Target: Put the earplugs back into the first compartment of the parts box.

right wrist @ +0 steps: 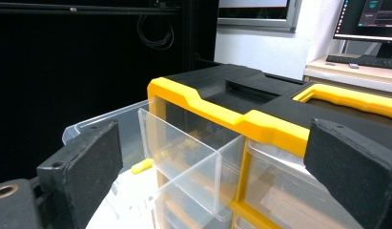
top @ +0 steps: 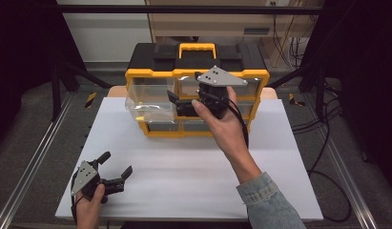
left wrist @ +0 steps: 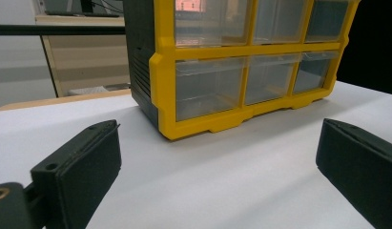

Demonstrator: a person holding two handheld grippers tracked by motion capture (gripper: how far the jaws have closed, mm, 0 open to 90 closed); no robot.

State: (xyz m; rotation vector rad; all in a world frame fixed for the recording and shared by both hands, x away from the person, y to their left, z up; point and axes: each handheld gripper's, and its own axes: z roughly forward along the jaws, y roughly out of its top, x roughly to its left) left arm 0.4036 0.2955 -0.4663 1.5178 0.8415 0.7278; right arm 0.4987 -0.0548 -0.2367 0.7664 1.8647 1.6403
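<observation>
A yellow-framed, black-bodied plastic organiser cabinet with clear drawers (top: 198, 90) stood at the far edge of a white rectangular tabletop (top: 184, 171), its yellow carry handle (top: 197, 49) set into the black top. The upper-left clear plastic drawer (top: 148, 102) was pulled well out of the frame toward the person, overhanging the tabletop; the other drawers sat flush in the frame.

The right gripper (top: 177, 101), held in the right hand (top: 222, 121) with a denim sleeve (top: 270, 202) at the forearm, was raised in front of the cabinet's upper row, just beside the open drawer, its grey three-cornered plate (top: 220, 76) uppermost. In the right gripper view its two black jaws stood wide apart and held nothing, with the cabinet's yellow top edge (right wrist: 222, 114) and the drawer's clear inner divider (right wrist: 184, 152) between them. A small yellow object (right wrist: 142, 166) lay inside the open drawer; what it was could not be told.

The left gripper (top: 116, 165), held in the left hand (top: 88, 207), rested low at the near left corner of the tabletop, well apart from the cabinet. Its jaws were likewise spread wide and empty, pointing toward the cabinet's lower row of drawers (left wrist: 251, 81) in the left gripper view.
</observation>
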